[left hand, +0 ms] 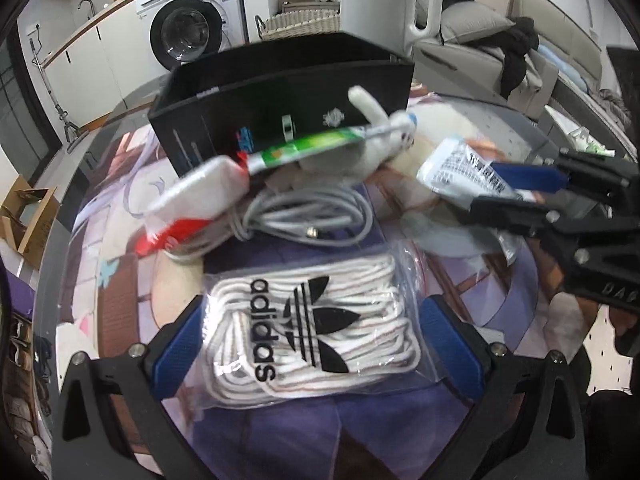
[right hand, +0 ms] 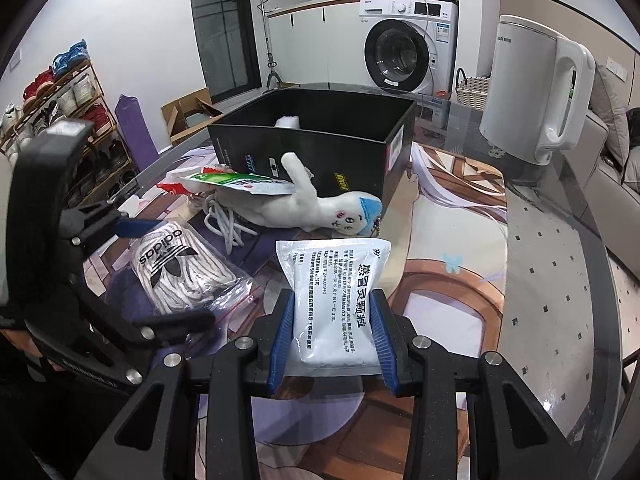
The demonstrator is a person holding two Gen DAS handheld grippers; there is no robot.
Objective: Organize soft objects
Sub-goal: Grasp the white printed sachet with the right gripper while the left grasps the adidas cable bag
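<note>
White sachet (right hand: 334, 304) w/ black print: small sealed packet, looks light, soft and squashy w/ powder or granules inside, smooth film so prob a bit slippery. Best taken across its width near the bottom end, which is where the right gripper (right hand: 334, 316) has it: blue pads press both side edges, jaws narrowed onto the packet, so grasping it. It sits low over the near-centre of the surface (right hand: 540, 248), far end pointing toward the black box (right hand: 320, 136).

Bag of white laces (left hand: 308, 328) w/ adidas logo: clear zip bag, floppy, light, slick plastic; contents bunch up, so grip across the middle where the lace bundle is thickest, not the loose film edge. It lies flat on the surface, near side, left of the sachet. Left gripper (left hand: 310, 336) straddles it, jaws spread wide, pads either side and not pressing; so released, nothing held yet.

Farther back: plush toy (right hand: 320, 204) lying just in front of the box, soft, easy to pinch anywhere on the body; green-white packet (right hand: 236, 182) resting across it; coiled white cable (left hand: 308, 216) beside. The open-topped box stands far-centre.
</note>
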